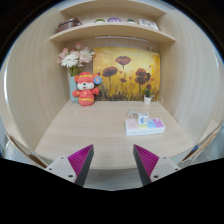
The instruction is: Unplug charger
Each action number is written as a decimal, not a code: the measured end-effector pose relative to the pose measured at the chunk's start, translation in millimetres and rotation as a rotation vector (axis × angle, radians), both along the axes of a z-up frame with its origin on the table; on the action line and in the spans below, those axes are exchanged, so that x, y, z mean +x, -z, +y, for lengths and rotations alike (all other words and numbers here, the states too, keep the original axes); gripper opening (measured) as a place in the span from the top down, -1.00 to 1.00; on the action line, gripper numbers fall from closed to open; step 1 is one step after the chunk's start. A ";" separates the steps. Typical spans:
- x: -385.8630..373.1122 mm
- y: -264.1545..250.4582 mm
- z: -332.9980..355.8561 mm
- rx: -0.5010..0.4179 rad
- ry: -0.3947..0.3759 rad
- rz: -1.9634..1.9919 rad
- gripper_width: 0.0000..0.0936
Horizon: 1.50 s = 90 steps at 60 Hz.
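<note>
Gripper view. At the bottom of the frame I see my fingers (pixel 113 163) spread apart, magenta pads (pixel 80 158) facing inward, nothing between them. Beyond them lies the pale wooden table (pixel 85 135). Right of centre on it, a small white box (pixel 144 124) with coloured markings; I cannot tell whether it is the charger. At the back left, a red toy (pixel 86 89) beside flowers (pixel 74 58). Behind, a yellow poppy painting (pixel 128 72); above, two shelves (pixel 112 33).
</note>
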<state>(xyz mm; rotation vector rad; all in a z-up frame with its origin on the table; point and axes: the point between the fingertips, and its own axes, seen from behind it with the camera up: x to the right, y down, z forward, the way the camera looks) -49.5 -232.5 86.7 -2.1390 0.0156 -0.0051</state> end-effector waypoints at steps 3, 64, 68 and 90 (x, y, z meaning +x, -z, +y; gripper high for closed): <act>22.1 8.1 18.6 -0.005 0.022 -0.008 -0.70; 131.1 38.9 196.3 -0.050 0.015 0.029 0.68; 151.0 -68.1 221.6 0.155 0.052 0.029 0.67; 292.1 -73.6 271.3 0.080 0.125 -0.036 0.68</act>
